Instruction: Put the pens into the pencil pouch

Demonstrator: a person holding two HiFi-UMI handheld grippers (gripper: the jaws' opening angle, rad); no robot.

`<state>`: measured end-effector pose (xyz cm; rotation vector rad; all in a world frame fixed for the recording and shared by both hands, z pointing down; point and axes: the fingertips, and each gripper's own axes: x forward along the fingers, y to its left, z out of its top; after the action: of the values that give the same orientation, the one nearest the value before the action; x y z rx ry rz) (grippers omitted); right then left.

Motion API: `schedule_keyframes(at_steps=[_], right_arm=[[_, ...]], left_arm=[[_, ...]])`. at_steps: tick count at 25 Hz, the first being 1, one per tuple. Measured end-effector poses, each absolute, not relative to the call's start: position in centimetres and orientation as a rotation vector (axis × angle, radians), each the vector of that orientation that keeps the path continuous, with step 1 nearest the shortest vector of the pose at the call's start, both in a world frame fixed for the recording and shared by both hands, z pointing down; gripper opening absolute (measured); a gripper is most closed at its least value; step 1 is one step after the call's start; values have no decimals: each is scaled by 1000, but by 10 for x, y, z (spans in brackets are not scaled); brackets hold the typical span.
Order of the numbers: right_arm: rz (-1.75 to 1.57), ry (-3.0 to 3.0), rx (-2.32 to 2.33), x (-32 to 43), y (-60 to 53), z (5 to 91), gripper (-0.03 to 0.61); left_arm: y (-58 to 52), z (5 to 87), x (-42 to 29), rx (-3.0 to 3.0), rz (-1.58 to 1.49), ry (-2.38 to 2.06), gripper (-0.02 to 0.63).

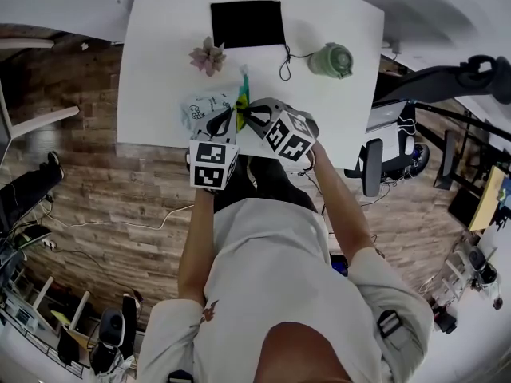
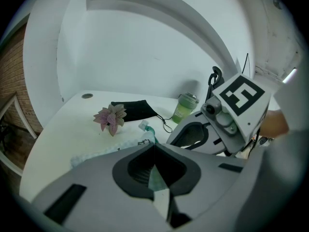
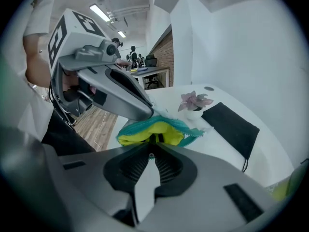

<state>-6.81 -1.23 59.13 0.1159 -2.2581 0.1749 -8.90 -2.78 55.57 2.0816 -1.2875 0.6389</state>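
Note:
The pencil pouch (image 1: 201, 107) is white with a print, a teal zipper and a yellow lining, and lies near the table's front edge. My left gripper (image 1: 231, 113) is shut on its teal edge (image 2: 150, 134). My right gripper (image 1: 254, 113) is shut on the opposite side of the mouth. In the right gripper view the mouth (image 3: 152, 132) gapes yellow just beyond my right gripper (image 3: 152, 143), with the left gripper (image 3: 108, 86) at its far side. In the left gripper view the right gripper (image 2: 227, 122) sits close beside my left gripper (image 2: 154, 148). No pen shows in any view.
On the white table (image 1: 327, 110) lie a black flat cloth pouch with a cord (image 1: 247, 23), a small pink succulent (image 1: 207, 55) and a green lidded cup (image 1: 331, 60). The table's front edge runs just under the grippers, with wood floor and cables below.

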Motion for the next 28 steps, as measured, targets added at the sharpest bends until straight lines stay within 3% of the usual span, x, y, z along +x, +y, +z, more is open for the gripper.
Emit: schedule_keyframes(at_steps=[17, 21, 28], right_arm=[[197, -2287, 171, -92, -21, 606, 55], [196, -2277, 195, -86, -21, 608, 129], [204, -2279, 261, -69, -25, 602, 140]], left_arm=[[-33, 557, -99, 2079, 629, -1286, -3], [-34, 561, -99, 2082, 644, -1278, -2], [-32, 569, -96, 2091, 695, -1266, -2]])
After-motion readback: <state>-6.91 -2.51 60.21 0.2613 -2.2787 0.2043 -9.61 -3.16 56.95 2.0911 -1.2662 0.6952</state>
